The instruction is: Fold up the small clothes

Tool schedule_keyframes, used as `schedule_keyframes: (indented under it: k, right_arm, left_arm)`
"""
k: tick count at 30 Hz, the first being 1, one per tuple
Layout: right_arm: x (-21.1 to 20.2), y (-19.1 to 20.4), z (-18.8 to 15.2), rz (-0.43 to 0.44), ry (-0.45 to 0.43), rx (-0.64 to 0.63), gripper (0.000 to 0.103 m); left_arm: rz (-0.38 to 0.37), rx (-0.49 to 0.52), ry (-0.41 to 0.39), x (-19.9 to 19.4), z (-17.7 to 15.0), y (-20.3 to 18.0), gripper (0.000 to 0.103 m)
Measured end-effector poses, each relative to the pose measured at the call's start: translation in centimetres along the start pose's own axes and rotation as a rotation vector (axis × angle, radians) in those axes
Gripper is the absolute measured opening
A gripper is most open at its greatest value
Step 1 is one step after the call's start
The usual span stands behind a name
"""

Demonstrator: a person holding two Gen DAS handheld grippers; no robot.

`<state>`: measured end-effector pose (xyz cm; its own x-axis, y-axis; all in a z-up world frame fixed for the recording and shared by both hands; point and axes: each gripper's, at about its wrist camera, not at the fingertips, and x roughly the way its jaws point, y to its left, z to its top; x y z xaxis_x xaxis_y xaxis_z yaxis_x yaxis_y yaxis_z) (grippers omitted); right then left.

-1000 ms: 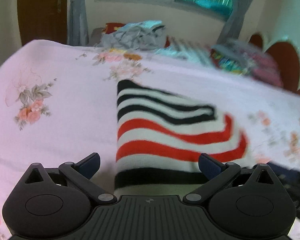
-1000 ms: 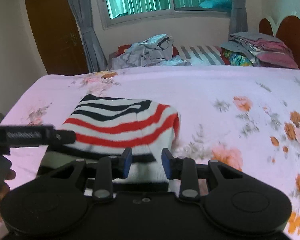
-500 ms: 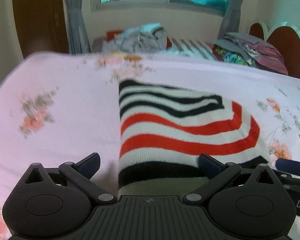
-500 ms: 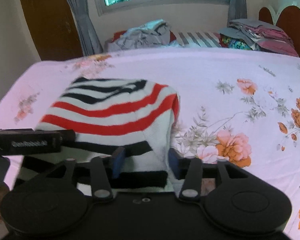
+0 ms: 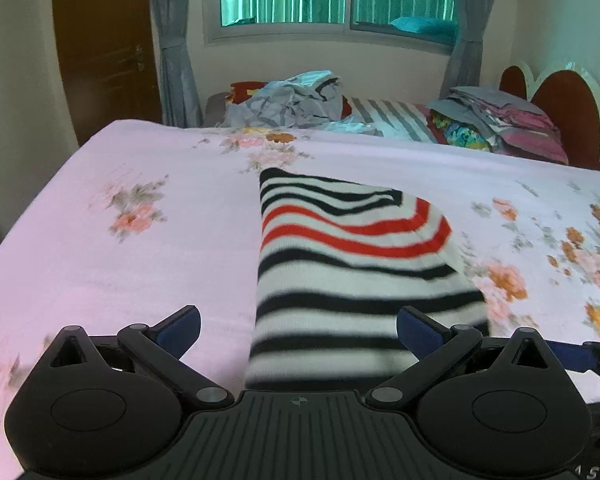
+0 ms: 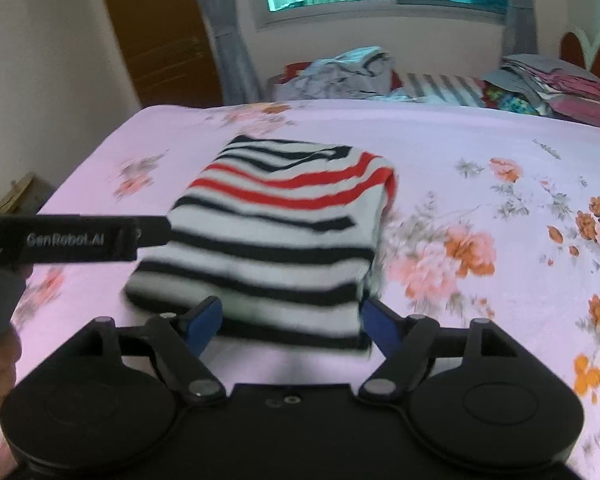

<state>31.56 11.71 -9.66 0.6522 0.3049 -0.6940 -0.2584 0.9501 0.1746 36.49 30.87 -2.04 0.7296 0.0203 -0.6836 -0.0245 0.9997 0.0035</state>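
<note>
A folded garment with black, white and red stripes (image 5: 352,256) lies flat on the pink floral bedsheet (image 5: 148,264). It also shows in the right wrist view (image 6: 276,232). My left gripper (image 5: 298,326) is open and empty, its jaws wide over the garment's near left part. My right gripper (image 6: 292,322) is open and empty, its jaws either side of the garment's near edge. The left gripper's body (image 6: 72,240) shows at the left of the right wrist view, beside the garment.
A crumpled grey clothes heap (image 5: 288,100) lies at the far end of the bed. A stack of folded clothes (image 5: 504,124) sits by the headboard (image 5: 560,92) at far right. A wooden door (image 5: 104,48) and a curtained window stand behind.
My right gripper has opened, letting go of the garment's near edge, and pulled back and up. The left gripper has drawn back, jaws still open. The garment lies folded on the sheet.
</note>
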Motion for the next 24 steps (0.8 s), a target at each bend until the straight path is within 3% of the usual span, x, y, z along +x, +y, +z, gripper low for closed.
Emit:
schedule_keyframes:
  k: [9, 17, 24]
  right_arm:
    - [-8.2, 1.9, -3.6, 0.034, -0.066, -0.059, 0.088]
    - [-15.6, 4.5, -6.9, -0.106, -0.200, -0.093, 0.102]
    - [-21.4, 6.4, -8.0, -0.161, -0.321, -0.118, 0.103]
  left_arm:
    - [0.041, -0.004, -0.044, -9.1, -4.1, -0.2, 0.103]
    - [0.056, -0.032, -0.052, -16.4, -8.1, 0.1, 0.103]
    - [0.079, -0.058, -0.100, -22.1, -10.4, 0.9, 0.103]
